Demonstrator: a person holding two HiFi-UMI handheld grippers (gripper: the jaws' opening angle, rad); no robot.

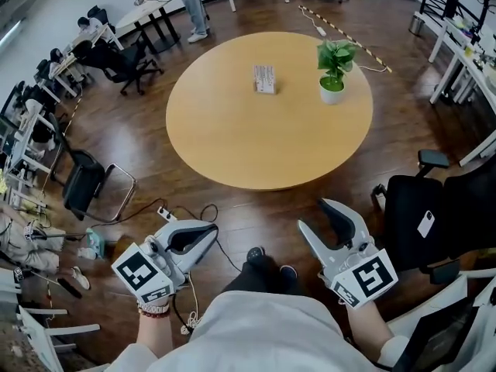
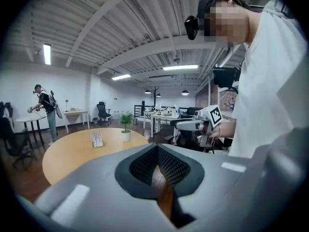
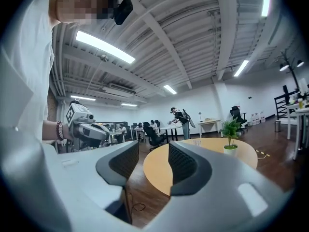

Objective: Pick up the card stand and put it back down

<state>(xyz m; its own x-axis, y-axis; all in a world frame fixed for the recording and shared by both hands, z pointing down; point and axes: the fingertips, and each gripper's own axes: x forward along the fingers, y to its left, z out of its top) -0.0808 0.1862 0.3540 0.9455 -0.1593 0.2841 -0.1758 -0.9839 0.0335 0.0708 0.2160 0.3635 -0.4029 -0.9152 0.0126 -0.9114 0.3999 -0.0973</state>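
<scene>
1. The card stand (image 1: 265,79) stands upright on the far half of the round desk (image 1: 256,142). Nothing touches it, so the pick-up has not begun.
2. The potted plant (image 1: 333,72) stands near the stand on its right, with bare desktop between them. That gap probably leaves room to come at the stand from the front or the left without brushing the leaves.
3. The right tool (image 1: 311,214) is held low over the floor, in front of the person's lap and well short of the desk's near edge. Its jaws stand apart with nothing between them; through the gap its own view shows only floor and the desk rim. It looks readied for the grasp.
4. The left tool (image 1: 209,229) is held equally low on the other side. Its jaws meet at the tips and hold nothing. It seems to be parked, which suggests the right one will do the lifting.
5. Because the stand sits far across the desk, the person will likely have to step up and lean in.
6. Cables (image 1: 203,211) trail on the floor at the person's feet and could trip them on the way in.
</scene>
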